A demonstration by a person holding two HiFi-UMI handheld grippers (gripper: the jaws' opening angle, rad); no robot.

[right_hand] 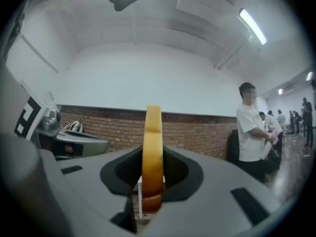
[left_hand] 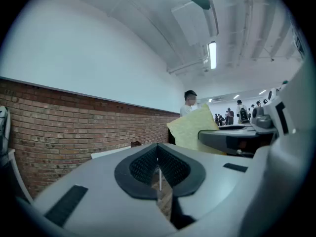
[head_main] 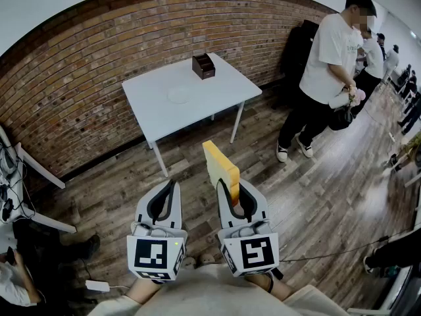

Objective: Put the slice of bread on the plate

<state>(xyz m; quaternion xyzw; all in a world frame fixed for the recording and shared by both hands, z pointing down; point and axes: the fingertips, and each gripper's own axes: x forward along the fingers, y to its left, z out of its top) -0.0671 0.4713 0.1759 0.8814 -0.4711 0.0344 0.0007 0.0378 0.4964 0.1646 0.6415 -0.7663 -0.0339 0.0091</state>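
The plate (head_main: 178, 95) is clear and shows only as a faint round outline on the white table (head_main: 158, 107), so its rim is hard to trace. In both gripper views the jaw bodies cover nearly all of that table. The lower end of the slice of bread (head_main: 221, 166) sinks out of sight between the jaws of the right gripper (head_main: 235, 196), which are closed on its two broad faces. The slice stands on edge, upright and in the air, well short of the table and the plate. It is pale yellow on the face, with a darker golden-brown crust along its rim and a squarish outline. The left gripper (head_main: 170, 186) is just beside the right one, its jaws brought together with nothing between them. A dark brown box (head_main: 203, 66) stands near the far edge of the table, apart from the plate. Behind the table runs a brick wall (head_main: 79, 78). A person in a white shirt (head_main: 329, 51) stands on the wooden floor (head_main: 316, 203) to the table's right, and smaller figures beyond are too distant to make out. A seated person (head_main: 13, 275) at lower left is cut off by the frame.
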